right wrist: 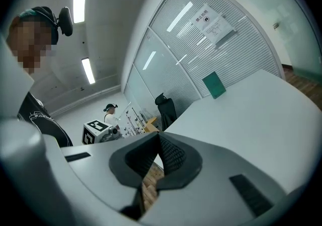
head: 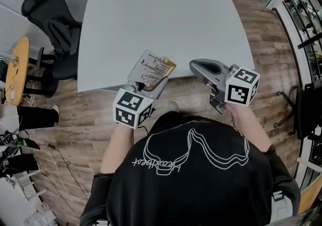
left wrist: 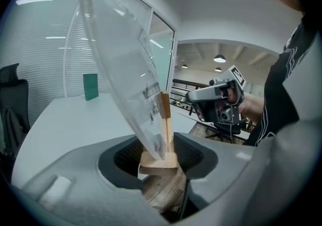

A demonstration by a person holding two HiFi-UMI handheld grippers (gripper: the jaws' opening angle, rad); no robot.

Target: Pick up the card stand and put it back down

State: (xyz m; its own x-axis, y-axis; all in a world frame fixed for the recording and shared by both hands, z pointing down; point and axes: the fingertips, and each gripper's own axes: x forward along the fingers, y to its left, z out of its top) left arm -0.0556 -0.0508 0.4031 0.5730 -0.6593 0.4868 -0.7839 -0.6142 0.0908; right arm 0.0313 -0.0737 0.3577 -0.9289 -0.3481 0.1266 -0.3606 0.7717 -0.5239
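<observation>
Office table waits just ahead: my left gripper pinches the card stand by its wooden base, panel leaning up; my right gripper is pressed together, empty

Left tongs grip the card stand; right tongs closed, empty.
</observation>
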